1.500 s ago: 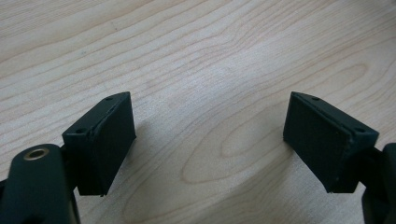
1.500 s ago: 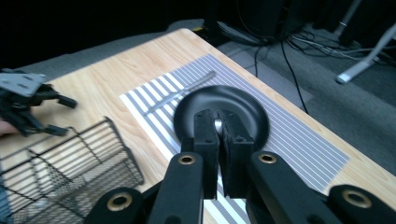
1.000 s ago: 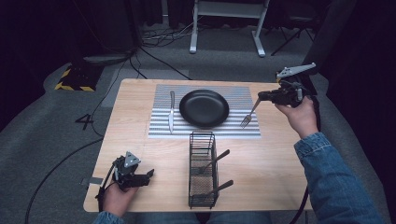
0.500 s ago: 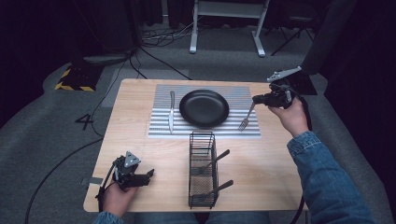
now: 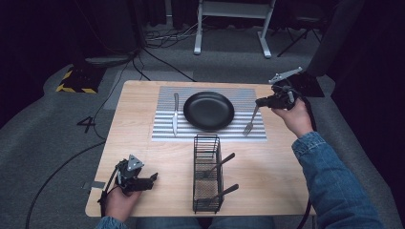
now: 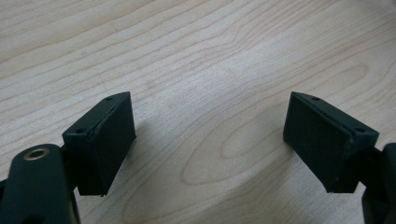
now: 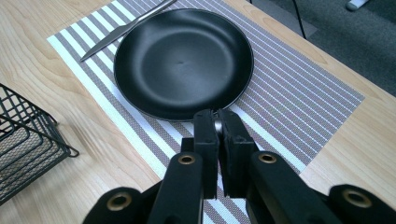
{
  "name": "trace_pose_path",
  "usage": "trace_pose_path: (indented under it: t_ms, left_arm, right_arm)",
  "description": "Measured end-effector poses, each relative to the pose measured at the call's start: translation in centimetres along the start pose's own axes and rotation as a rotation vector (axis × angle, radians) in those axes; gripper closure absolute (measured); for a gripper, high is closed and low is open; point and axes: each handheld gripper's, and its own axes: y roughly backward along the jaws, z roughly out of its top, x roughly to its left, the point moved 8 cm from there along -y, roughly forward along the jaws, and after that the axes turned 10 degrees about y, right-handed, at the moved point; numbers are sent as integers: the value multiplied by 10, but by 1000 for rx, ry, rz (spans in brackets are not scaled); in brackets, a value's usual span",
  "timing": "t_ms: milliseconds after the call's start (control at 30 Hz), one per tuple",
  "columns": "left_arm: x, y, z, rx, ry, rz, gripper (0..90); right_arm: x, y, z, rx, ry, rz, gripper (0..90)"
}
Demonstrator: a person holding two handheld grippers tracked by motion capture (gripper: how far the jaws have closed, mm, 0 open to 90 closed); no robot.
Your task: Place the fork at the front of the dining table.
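Observation:
A black plate (image 5: 208,110) sits in the middle of a striped placemat (image 5: 162,133), with a knife (image 5: 175,113) to its left. My right gripper (image 5: 260,101) is shut on the handle of a fork (image 5: 250,120), which slants down with its tines at the mat, right of the plate. In the right gripper view the jaws of that gripper (image 7: 217,119) are pressed together on a sliver of metal, with the plate (image 7: 182,60) just beyond. My left gripper (image 5: 153,177) rests open near the table's front left corner, and between its fingertips (image 6: 210,135) there is bare wood.
A black wire basket (image 5: 207,174) stands in front of the placemat and holds two dark-handled utensils; it also shows at the left of the right gripper view (image 7: 28,140). The knife (image 7: 126,28) lies beyond the plate there. Table edges are close to both hands.
My right gripper has shifted slightly left and down with the fork, bringing the tines closer to the mat. The left gripper has stayed put.

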Motion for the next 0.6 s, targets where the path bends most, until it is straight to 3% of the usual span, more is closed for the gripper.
trace_pose_path:
  t_ms: [333, 600]
  left_arm:
    - [0, 0, 0, 0, -1, 1, 169]
    - [0, 0, 0, 1, -1, 2, 169]
  right_arm:
    - [-5, -10, 5, -17, -10, 16, 865]
    - [-7, -14, 9, -40, 21, 45, 861]
